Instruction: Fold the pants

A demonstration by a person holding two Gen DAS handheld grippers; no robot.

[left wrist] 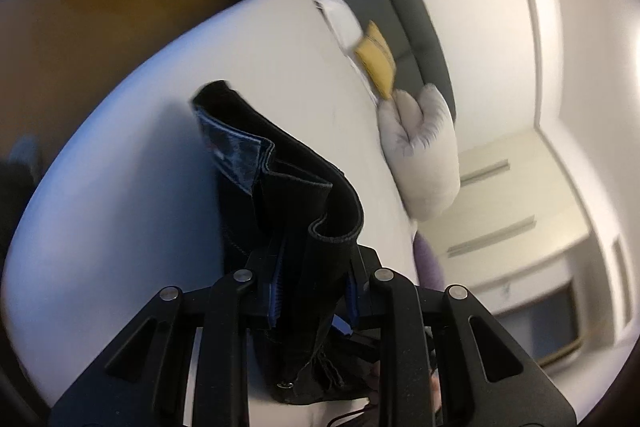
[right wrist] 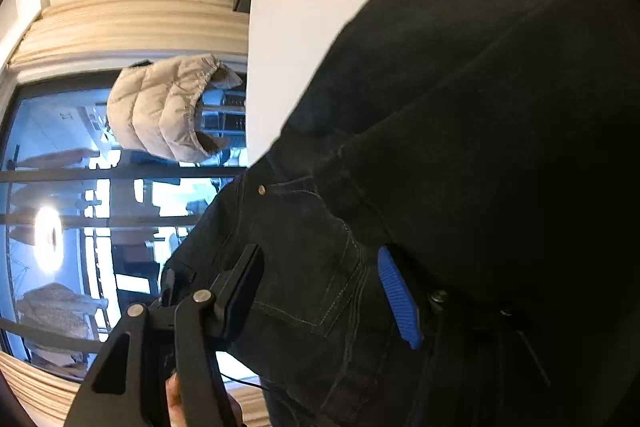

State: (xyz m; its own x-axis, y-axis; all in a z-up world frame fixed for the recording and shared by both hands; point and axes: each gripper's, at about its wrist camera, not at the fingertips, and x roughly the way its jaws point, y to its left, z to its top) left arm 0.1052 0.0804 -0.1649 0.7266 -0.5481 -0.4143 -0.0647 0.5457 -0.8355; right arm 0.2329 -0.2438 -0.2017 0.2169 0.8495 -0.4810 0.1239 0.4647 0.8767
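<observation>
Black denim fills the lower centre of the left wrist view: the pants (left wrist: 280,187) rise in a bunched fold from the left gripper (left wrist: 312,291), whose jaws are closed tight on a thick wad of fabric. White bed surface (left wrist: 120,187) lies behind, with a grey pillow (left wrist: 424,155) and a yellow cushion (left wrist: 376,63) toward the upper right.

Right wrist view: quilted beige jacket (right wrist: 168,107) hangs at centre left against a window (right wrist: 60,187). Pants cover the right half. Right gripper (right wrist: 324,291) has jaws fairly wide, pocket panel between them; blue pad (right wrist: 398,299) presses the cloth. It appears to hold the denim.

Risk, as I judge it: the thick, uneven bunch could slip from either grip, or the layers shift, leaving a crooked fold.
</observation>
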